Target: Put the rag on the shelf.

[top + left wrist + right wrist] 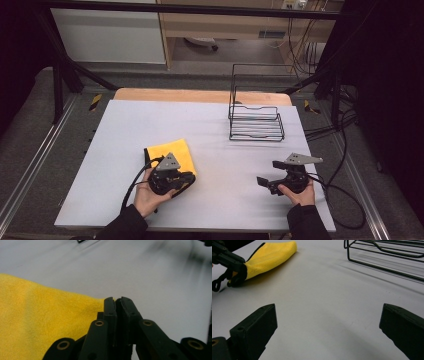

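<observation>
Yellow cloth [172, 152] pinched by left gripper [186, 181]; wire rack [256, 122] well apart.

High view overhead, facing forward; gripper views low, close; all share yellow cloth [172, 152].

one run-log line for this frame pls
left gripper: shut on yellow cloth corner | right gripper: open, holds nothing, low over table | wire rack: empty, far right
</observation>
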The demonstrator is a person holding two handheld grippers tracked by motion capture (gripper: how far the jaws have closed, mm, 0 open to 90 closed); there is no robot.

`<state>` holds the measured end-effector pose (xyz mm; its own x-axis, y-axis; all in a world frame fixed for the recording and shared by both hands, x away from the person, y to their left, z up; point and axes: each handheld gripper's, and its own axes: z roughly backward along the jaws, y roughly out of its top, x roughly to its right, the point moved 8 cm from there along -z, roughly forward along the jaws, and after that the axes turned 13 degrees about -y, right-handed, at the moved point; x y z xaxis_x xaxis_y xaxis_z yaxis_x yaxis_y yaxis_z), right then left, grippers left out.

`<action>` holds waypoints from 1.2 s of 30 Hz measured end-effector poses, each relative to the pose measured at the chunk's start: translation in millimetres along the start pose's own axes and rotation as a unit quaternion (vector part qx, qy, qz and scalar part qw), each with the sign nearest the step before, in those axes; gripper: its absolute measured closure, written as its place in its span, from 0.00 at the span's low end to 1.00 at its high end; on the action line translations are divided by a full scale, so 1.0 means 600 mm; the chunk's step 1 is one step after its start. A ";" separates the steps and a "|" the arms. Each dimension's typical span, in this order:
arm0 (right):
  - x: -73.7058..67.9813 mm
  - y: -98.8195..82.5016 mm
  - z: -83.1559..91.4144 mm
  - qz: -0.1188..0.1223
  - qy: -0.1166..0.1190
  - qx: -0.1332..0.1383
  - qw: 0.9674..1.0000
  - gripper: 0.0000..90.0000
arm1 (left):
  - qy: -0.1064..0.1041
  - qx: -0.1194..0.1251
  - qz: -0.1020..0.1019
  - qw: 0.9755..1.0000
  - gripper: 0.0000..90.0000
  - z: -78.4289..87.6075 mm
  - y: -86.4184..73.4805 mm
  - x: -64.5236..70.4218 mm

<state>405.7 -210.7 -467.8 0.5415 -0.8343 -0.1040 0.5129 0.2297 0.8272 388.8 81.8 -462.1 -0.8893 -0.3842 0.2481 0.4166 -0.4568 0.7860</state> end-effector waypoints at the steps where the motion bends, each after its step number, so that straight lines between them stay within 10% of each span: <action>1: 0.000 0.000 0.000 0.000 0.000 0.000 1.000 0.02 | -0.007 0.001 0.000 1.000 0.92 -0.004 0.001 0.008; 9: -0.007 0.001 -0.005 0.010 -0.002 -0.005 1.000 0.03 | -0.007 -0.025 -0.008 1.000 0.89 -0.036 -0.010 0.033; 17: -0.025 0.026 -0.020 0.007 -0.012 0.002 1.000 0.03 | 0.010 -0.002 -0.006 1.000 0.47 0.002 0.005 0.027; 28: -0.101 0.081 -0.095 0.037 -0.002 -0.009 0.999 0.04 | 0.103 0.028 0.053 0.993 0.18 0.129 -0.036 -0.090; 36: -0.166 0.131 -0.170 0.051 0.002 -0.016 0.999 0.04 | 0.128 0.037 0.078 0.988 0.09 0.173 -0.073 -0.129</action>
<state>460.2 -58.4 -449.0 0.5938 -0.8043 -0.0223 0.4757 0.3286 0.8159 419.9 214.6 -456.8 -0.7342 -0.6406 0.2250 0.5217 -0.3201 0.7908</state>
